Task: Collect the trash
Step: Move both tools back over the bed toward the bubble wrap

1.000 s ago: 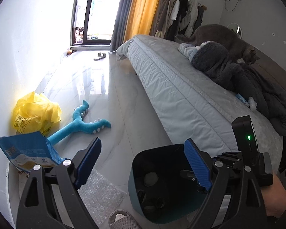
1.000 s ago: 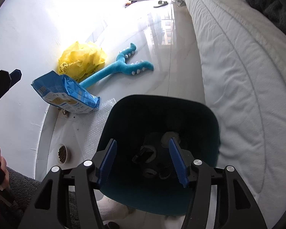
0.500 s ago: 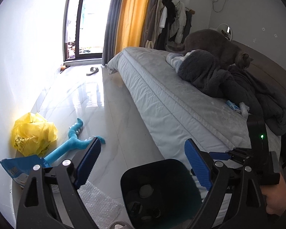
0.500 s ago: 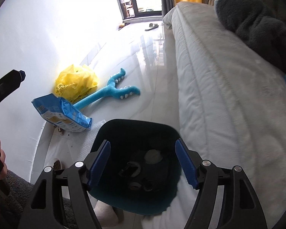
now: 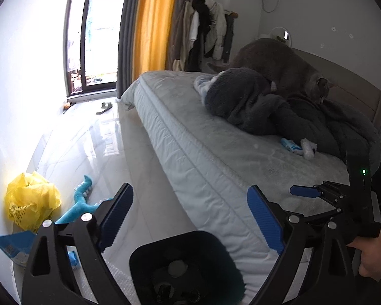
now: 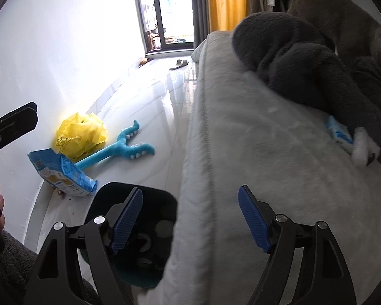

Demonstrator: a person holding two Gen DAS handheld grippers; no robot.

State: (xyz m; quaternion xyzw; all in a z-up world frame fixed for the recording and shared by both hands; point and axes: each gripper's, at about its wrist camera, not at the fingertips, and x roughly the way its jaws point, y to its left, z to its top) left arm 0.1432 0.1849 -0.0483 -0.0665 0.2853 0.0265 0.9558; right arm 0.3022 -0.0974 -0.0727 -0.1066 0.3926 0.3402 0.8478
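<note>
A dark teal trash bin (image 5: 188, 267) with scraps inside stands on the floor against the bed; it also shows in the right wrist view (image 6: 139, 231). A blue wrapper (image 5: 290, 147) and a white crumpled wad (image 5: 307, 150) lie on the bed beside the dark blanket; they also show in the right wrist view as the wrapper (image 6: 339, 133) and wad (image 6: 362, 150). My left gripper (image 5: 190, 214) is open and empty above the bin. My right gripper (image 6: 190, 218) is open and empty over the bed edge.
A grey cat (image 5: 279, 68) stands on the bed behind a dark blanket (image 5: 266, 106). A yellow plastic bag (image 6: 80, 136), a blue bag (image 6: 61, 175) and a blue plush toy (image 6: 122, 150) lie on the floor by the wall. Bubble wrap lies by the bin.
Both grippers have risen from over the bin and tilted up toward the bed. The right one has moved right over the bed edge. Both stay open and empty.
</note>
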